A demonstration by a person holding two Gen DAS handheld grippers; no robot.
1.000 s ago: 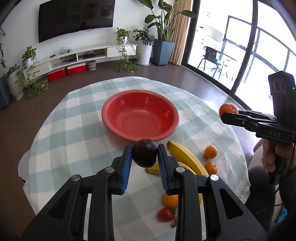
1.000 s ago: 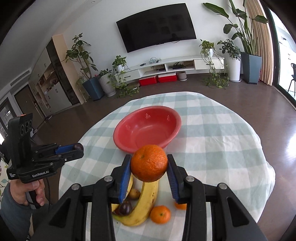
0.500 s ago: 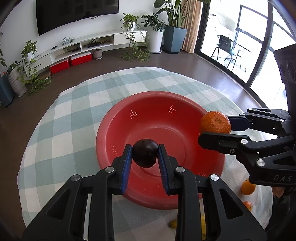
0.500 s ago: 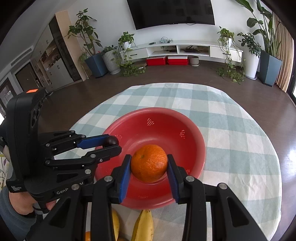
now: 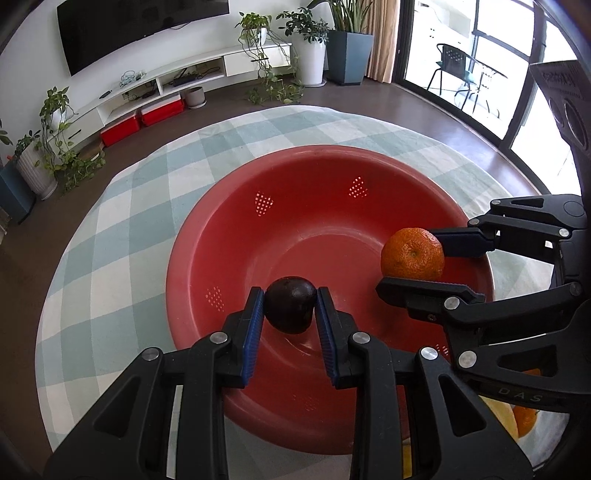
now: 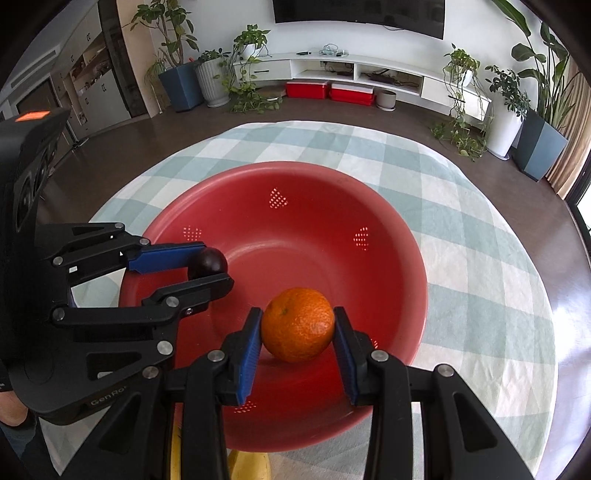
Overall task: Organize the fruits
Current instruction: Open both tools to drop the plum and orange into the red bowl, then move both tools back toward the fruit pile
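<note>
Left gripper (image 5: 290,306) is clamped on a dark, almost black round fruit (image 5: 291,309), smooth and a bit glossy, blue ribbed pads pressing both sides. Right gripper (image 6: 298,325) is squeezing a mandarin (image 6: 298,324) with dimpled orange peel. Both fruits hang over the inside of the red bowl (image 5: 332,177), dark one toward the left wall, mandarin toward the right.

The bowl is a wide, shallow plastic one with little triangle patches of drain holes in the wall, so more of a colander. It sits on a round table with a pale green and white checked tablecloth (image 6: 480,258), soft and slightly wrinkled. A banana (image 6: 247,465) pokes out at the near edge under the bowl rim.

Room is a living room: dark wood floor, wall TV (image 5: 140,29), low white shelf unit (image 6: 369,74) with red boxes (image 6: 328,90) under it, loads of potted plants (image 5: 347,40), big glass doors on the right.
</note>
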